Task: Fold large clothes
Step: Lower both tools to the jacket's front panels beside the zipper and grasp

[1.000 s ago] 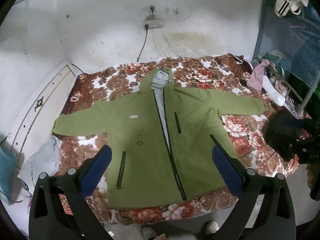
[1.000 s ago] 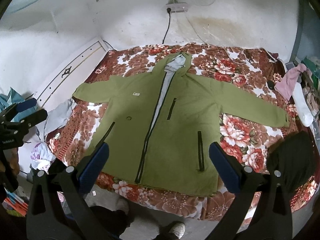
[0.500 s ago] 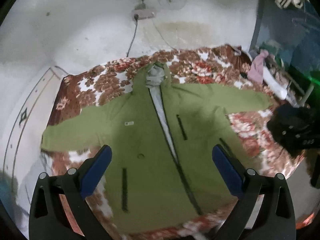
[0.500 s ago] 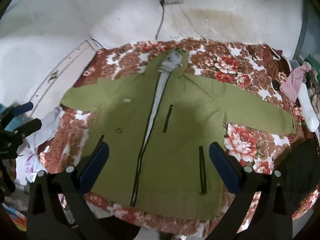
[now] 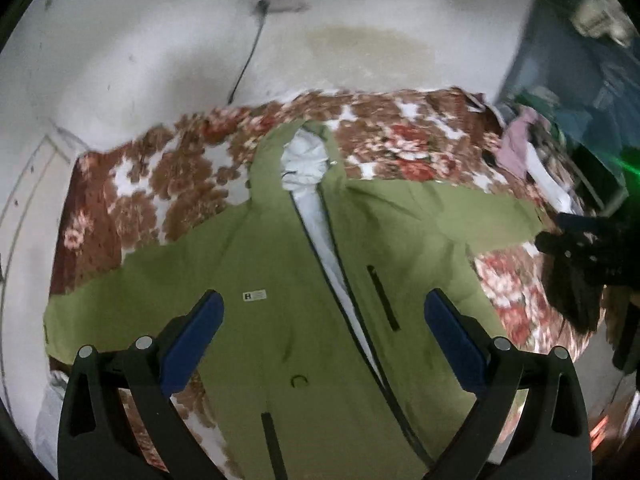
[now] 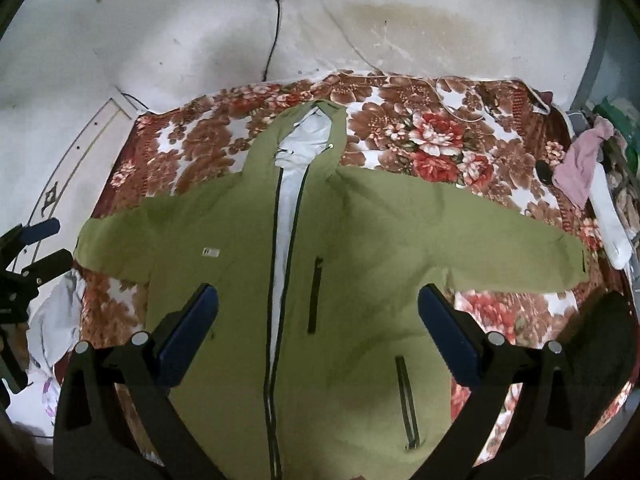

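While the green jacket (image 6: 360,240) lay flat on the bed (image 6: 440,140), both claws, left (image 5: 324,334) and right (image 6: 318,326), hung apart above it; grasping a sleeve seemed next.

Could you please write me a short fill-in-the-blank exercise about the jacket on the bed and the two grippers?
1. The green jacket lies spread flat on a bedspread printed with ____.
2. Both sleeves are stretched out to the sides, so the jacket is not yet ____.
3. The left gripper and the right gripper both have their jaws ____, holding nothing.
4. The jacket's zipper is open, showing a ____ lining.

Missing words: flowers; folded; open; white
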A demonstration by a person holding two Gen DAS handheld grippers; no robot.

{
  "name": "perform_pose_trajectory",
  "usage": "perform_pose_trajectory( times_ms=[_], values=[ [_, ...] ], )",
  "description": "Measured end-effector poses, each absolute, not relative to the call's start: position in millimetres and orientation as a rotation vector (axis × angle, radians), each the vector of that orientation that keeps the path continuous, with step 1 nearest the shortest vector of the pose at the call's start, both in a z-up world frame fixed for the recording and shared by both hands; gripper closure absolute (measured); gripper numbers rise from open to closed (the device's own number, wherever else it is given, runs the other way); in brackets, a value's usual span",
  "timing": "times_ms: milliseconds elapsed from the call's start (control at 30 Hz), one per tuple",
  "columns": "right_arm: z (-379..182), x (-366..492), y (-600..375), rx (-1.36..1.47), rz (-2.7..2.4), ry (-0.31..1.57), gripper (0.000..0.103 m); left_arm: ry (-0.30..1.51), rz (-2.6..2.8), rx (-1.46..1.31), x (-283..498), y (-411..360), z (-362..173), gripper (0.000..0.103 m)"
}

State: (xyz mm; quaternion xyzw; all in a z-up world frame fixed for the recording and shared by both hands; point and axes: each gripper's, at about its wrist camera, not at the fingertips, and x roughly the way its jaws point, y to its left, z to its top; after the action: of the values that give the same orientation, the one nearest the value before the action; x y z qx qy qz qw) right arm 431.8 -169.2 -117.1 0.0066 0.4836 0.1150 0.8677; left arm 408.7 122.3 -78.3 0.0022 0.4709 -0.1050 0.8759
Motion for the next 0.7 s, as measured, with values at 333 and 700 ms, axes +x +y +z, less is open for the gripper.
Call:
perform_pose_trajectory(
  times_ms=[333,700],
  values=[
    [-185,614,-143,-0.009,0.321,1.062,0.005,1.007,-0.145,0.070,564,137,-138,0.005],
    [-315,815,-110,-0.087,0.404,1.149,0.005,1.079,-0.155,0.031,743,163,-256,0.005]
  ],
)
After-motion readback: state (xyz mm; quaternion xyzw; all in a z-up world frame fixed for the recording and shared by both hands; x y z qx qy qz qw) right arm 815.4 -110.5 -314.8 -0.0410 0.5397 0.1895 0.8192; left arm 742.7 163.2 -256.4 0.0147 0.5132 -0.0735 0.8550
